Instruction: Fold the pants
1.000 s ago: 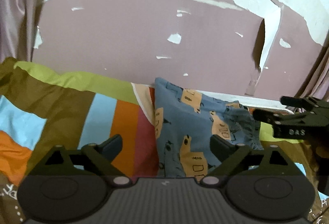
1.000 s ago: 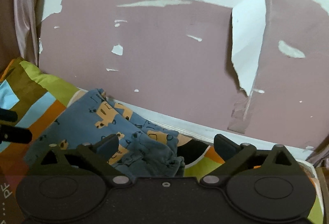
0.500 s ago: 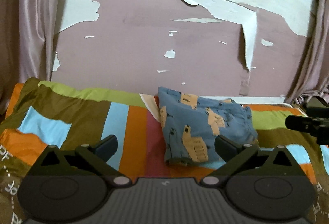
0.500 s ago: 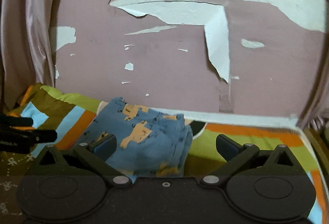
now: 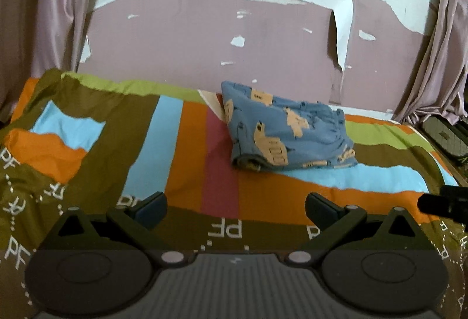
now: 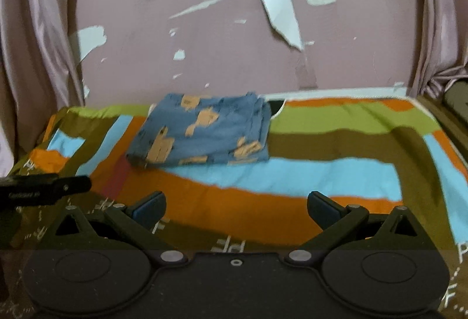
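Note:
The blue pants (image 5: 280, 134) with tan animal prints lie folded in a compact stack at the far side of the bed, near the wall. They also show in the right wrist view (image 6: 201, 134). My left gripper (image 5: 235, 206) is open and empty, well short of the pants. My right gripper (image 6: 235, 206) is open and empty too, also back from the stack. The right gripper's tip (image 5: 444, 206) shows at the right edge of the left view; the left gripper's tip (image 6: 44, 190) shows at the left edge of the right view.
The bed carries a striped cover (image 5: 181, 149) in orange, light blue, green, brown and red. A pink wall with peeling paint (image 5: 263, 35) stands behind it. Pale curtains (image 5: 52, 11) hang at both sides. A dark object (image 5: 447, 137) sits beyond the bed's right edge.
Both grippers have pulled back from the folded pants toward the near side of the bed. The pants stay in place and look smaller and farther away.

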